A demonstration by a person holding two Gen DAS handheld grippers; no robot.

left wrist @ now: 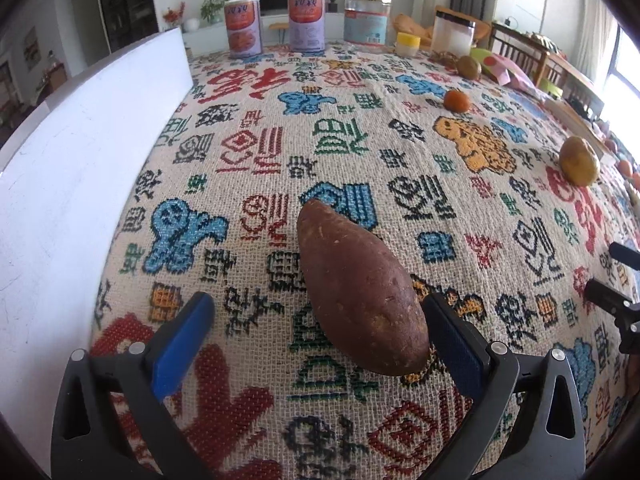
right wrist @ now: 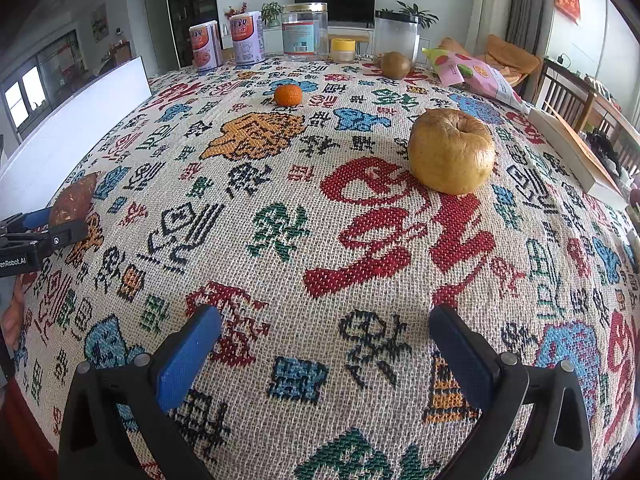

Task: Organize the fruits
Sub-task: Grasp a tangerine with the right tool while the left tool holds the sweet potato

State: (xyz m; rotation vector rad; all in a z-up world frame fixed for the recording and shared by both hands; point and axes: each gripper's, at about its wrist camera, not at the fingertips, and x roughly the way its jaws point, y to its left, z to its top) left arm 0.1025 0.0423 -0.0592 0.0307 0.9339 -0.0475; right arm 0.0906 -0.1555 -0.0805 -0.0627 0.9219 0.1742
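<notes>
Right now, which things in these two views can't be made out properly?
- Sweet potato, right wrist view: near end hidden behind the left gripper.
- Right gripper, left wrist view: cut off by the frame edge; open or shut unclear there.
- Can labels, both views: print too small to read.

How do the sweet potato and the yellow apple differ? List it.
The sweet potato is long, tapered and reddish-brown; the apple is round and yellow. The sweet potato lies between the open left gripper fingers; the apple sits beyond the open right gripper, untouched. Both rest on the patterned tablecloth.
</notes>
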